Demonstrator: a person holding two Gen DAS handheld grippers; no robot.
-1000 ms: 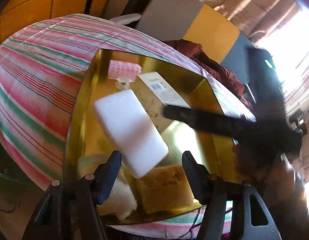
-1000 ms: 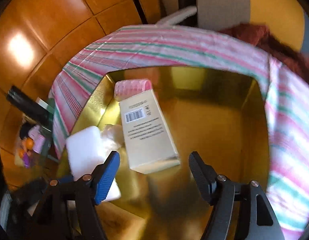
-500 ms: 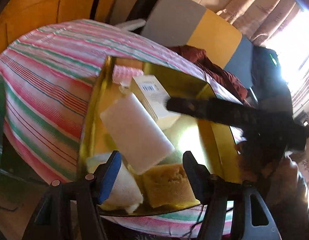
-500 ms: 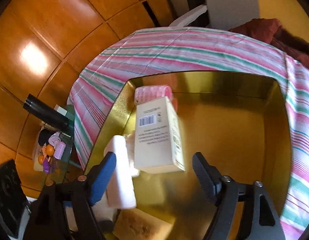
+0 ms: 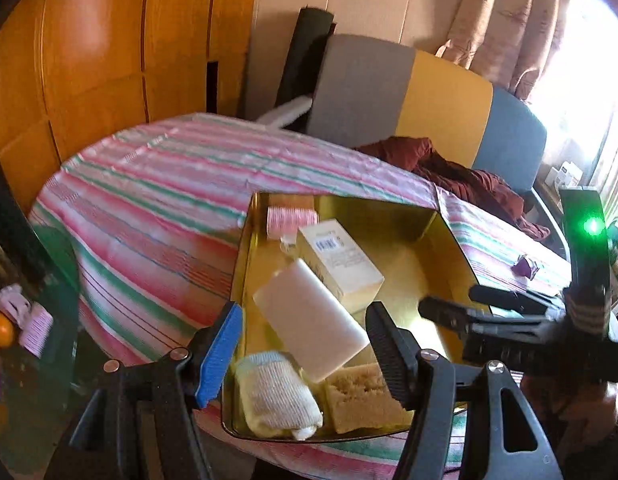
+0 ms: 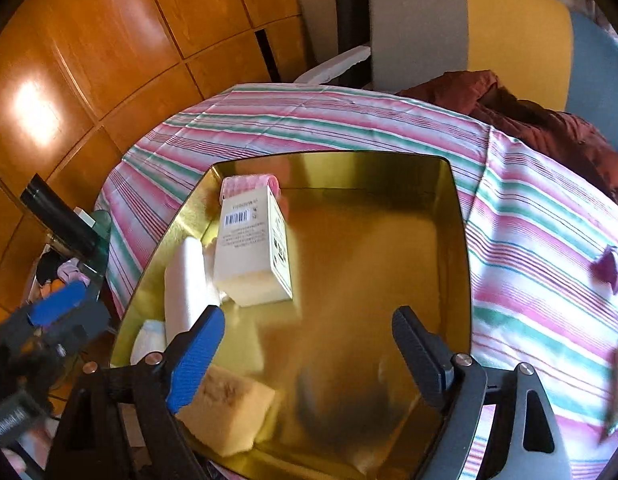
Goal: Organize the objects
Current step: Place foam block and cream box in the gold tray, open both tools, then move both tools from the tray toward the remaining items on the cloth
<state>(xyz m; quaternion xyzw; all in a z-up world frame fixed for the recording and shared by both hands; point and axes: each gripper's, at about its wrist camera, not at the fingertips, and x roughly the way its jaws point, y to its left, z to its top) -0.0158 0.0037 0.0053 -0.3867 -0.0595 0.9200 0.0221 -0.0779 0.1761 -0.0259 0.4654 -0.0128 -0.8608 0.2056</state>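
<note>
Since a second ago the cream box (image 6: 253,252) has been left lying in the gold tray (image 6: 449,240), and both grippers have been drawn back and upward from it, so that more of the striped tablecloth (image 5: 157,200) is seen. Inside the tray, the box is found near the left wall, with a pink ribbed item (image 6: 249,184) touching its far end. A white block (image 5: 309,320) is leaned beside the box, and at the tray's near edge a white rolled cloth (image 5: 277,396) and a yellow sponge (image 5: 361,396) are set side by side. The right gripper (image 6: 309,356) has just been opened wider (nothing is held between its fingers) and is kept above the tray's bare floor, the box lying beyond its left finger. The left gripper (image 5: 305,348) is held partly open and empty over the tray's near edge, the white block being seen between its fingers.
</note>
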